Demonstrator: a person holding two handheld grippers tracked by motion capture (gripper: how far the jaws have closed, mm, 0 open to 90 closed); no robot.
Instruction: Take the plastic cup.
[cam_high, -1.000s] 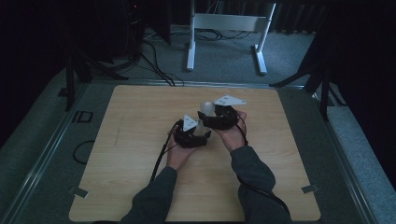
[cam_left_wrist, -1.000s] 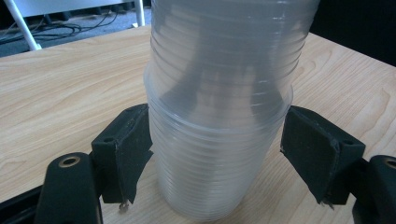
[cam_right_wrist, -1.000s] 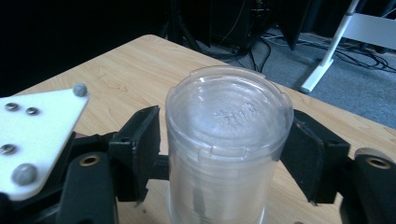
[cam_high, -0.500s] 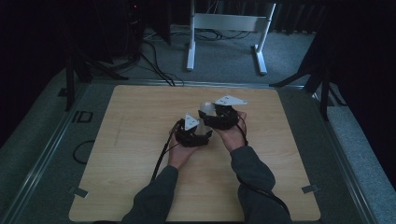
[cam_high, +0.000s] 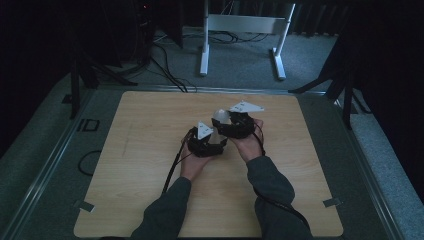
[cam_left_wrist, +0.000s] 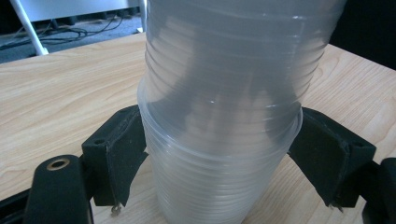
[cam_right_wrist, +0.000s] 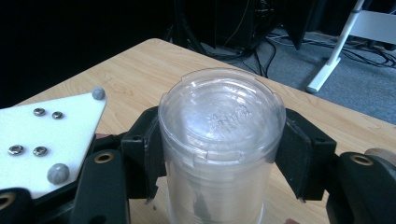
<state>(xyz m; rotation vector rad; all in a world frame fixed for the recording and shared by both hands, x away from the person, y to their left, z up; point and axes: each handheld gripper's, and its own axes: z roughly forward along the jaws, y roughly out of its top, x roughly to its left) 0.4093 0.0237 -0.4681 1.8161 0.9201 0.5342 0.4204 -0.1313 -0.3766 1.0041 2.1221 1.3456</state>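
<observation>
Left gripper view: stack of clear cups (cam_left_wrist: 224, 116) clamped by left gripper (cam_left_wrist: 224, 158); right gripper (cam_right_wrist: 222, 154) clamped on upper cup. Straight, untwisted pull advised.

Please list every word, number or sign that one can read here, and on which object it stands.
None can be read.
Stack of clear plastic cups: raised embossed marking on the top cup's base, too blurred to read.
White plate of the left gripper: screws, no text.
Wooden table: no marking.
</observation>
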